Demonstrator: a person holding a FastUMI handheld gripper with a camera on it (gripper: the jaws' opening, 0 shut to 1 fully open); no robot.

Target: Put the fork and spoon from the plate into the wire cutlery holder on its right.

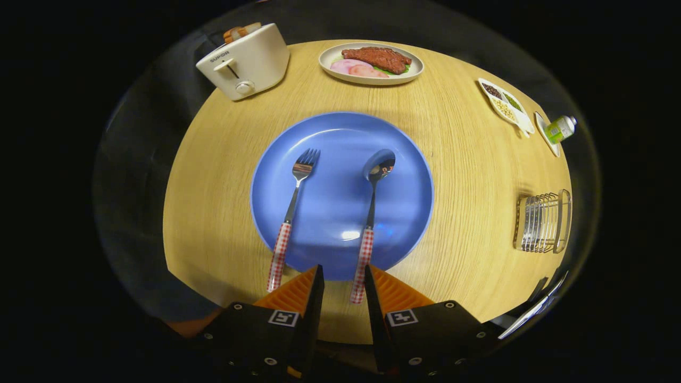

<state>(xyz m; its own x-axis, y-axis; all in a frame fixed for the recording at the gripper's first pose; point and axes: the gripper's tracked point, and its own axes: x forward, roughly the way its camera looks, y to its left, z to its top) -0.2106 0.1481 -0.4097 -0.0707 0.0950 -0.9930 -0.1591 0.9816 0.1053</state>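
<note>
A blue plate [340, 133] lies on the round wooden table [468, 175], just ahead of my fingers. On it rest a fork [292, 205] at the left and a spoon [371, 207] at the right, both with red-checked handles that stick out over the plate's near rim. My gripper [343, 276] is open and hovers over the near rim. The spoon's handle end lies in the gap between the fingers, close to the right finger; the fork's handle lies just left of the left finger. A wire cutlery holder [542, 222] stands far to the right of the plate.
A white toaster [245, 61] stands at the far left. A plate of meat [371, 63] sits at the far side. At the far right are a small divided dish [505, 103] and a small bottle [559, 128]. The table's edge curves close behind the holder.
</note>
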